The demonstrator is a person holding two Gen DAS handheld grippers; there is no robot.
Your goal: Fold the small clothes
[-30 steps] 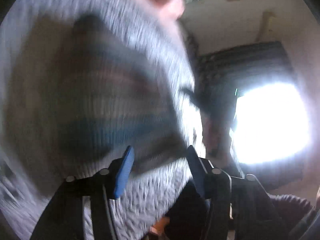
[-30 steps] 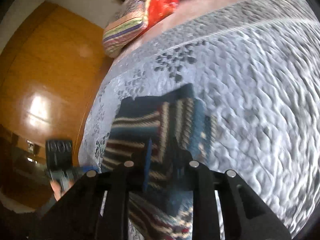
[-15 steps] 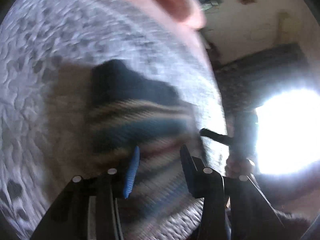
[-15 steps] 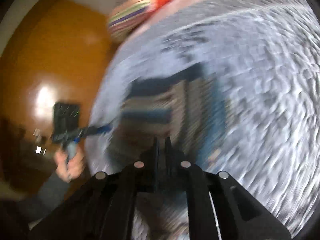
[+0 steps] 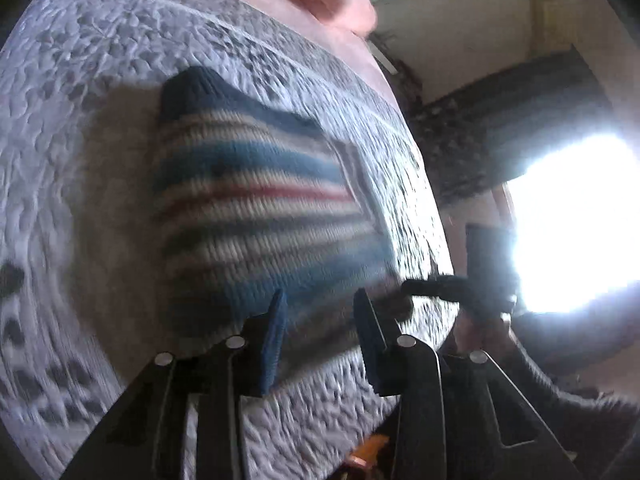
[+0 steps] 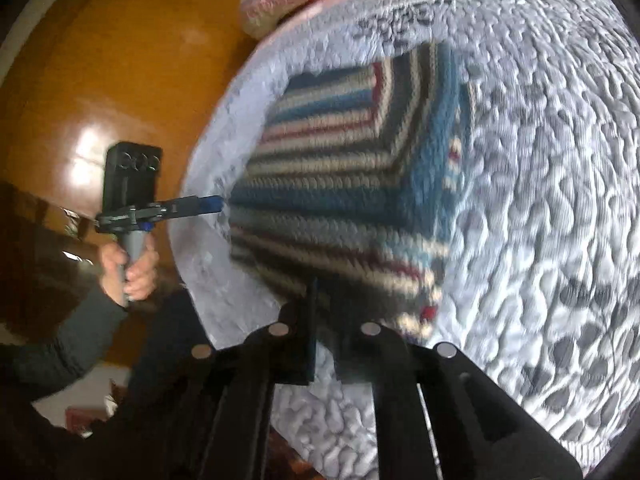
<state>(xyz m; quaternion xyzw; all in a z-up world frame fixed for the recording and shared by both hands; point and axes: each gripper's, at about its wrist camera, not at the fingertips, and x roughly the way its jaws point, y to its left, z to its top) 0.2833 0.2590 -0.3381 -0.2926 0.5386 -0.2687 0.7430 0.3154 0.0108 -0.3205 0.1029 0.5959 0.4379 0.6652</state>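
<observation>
Knitted wool in blue, cream, dark and red stripes makes up the small folded sweater point(image 5: 256, 216), which lies flat on the grey quilted bedspread point(image 5: 72, 128) near the bed's edge. One panel is turned across the rest, so its stripes run at a right angle to the stripes beneath point(image 6: 424, 120).

Change since one second ago: the right gripper point(image 6: 325, 320) was then closed on the fabric; its blue-padded fingers now stand slightly parted and nothing is visible between them, although blur obscures the fingertips. The left gripper point(image 5: 320, 320), previously swinging across the bed, now hovers over the near edge of the garment with fingers spread and empty. In the right wrist view its tips sit just beside the garment's left edge point(image 6: 200, 204).

Assessment: the fold has been laid and released. The garment appears compact; remaining work is likely a final fold or smoothing.
</observation>
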